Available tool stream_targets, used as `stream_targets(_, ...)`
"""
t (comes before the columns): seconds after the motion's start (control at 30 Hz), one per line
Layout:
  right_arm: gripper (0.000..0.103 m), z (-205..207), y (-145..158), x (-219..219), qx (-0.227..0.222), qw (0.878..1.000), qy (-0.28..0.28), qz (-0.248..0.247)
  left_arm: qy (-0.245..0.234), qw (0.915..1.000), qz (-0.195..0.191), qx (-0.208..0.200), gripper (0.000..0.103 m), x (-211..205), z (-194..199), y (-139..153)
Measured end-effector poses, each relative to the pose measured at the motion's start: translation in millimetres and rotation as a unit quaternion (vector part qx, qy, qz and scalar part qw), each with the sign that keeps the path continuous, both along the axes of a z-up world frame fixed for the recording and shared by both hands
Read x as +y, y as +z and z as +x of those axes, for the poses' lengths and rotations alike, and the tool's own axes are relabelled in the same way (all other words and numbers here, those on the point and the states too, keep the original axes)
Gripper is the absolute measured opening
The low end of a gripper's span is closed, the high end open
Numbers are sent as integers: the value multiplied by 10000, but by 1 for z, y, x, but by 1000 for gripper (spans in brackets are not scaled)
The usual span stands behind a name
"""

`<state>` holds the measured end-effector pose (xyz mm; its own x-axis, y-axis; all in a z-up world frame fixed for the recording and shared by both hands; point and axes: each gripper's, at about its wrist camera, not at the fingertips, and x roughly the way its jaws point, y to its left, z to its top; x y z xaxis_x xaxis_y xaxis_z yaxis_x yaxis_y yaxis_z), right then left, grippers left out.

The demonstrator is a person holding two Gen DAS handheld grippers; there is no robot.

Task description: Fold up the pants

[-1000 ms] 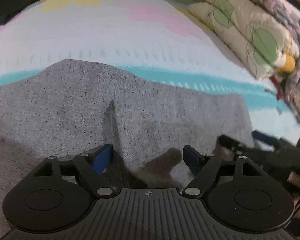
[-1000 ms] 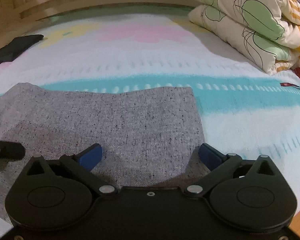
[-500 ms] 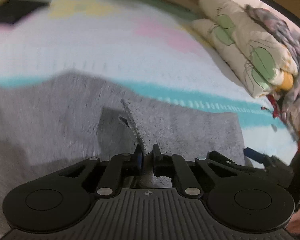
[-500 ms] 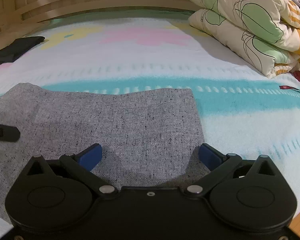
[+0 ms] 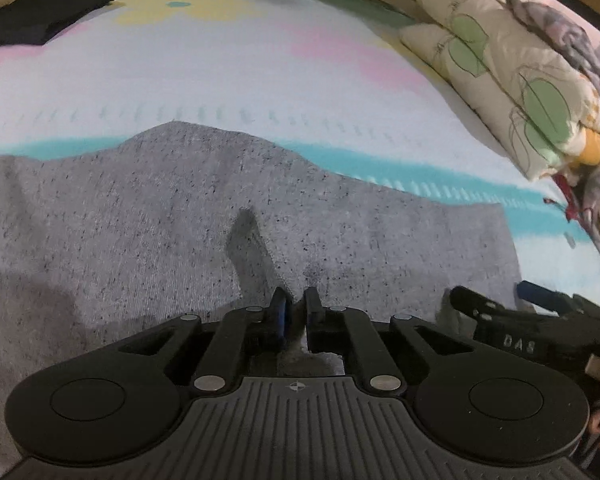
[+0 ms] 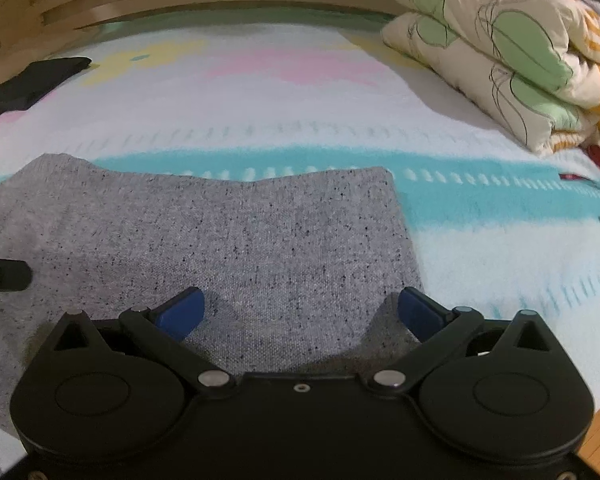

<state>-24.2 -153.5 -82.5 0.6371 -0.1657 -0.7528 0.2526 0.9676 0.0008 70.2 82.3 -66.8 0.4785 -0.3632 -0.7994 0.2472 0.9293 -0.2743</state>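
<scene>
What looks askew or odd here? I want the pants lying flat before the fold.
The grey pants are not quite flat: a small ridge of fabric stands up where the left gripper pinches them. The right gripper hovers open. Nothing looks spilled or damaged.

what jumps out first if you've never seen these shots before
The speckled grey pants spread over the pastel bedsheet fill the foreground. The left gripper is pinched shut on a fold of them, while the right gripper hangs open above their right end. A folded floral quilt sits far right.
</scene>
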Motion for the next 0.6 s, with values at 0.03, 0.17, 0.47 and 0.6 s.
stream_targets(0.03, 102, 2, 1, -2, 53, 10000, -52, 55, -4, 10000, 39, 1, 15, 1, -1, 2)
stream_targets(0.17, 102, 7, 2, -4, 250, 9994, -189, 152, 168, 9995, 221, -126, 15, 8, -6, 17)
stream_targets(0.47, 102, 24, 8, -9, 970, 9939, -339, 400, -65, 9984, 481, -281, 16, -6, -41, 25)
stream_targets(0.6, 102, 26, 8, -9, 1019, 9935, -329, 382, -206, 9963, 804, -201, 20, -11, -49, 5)
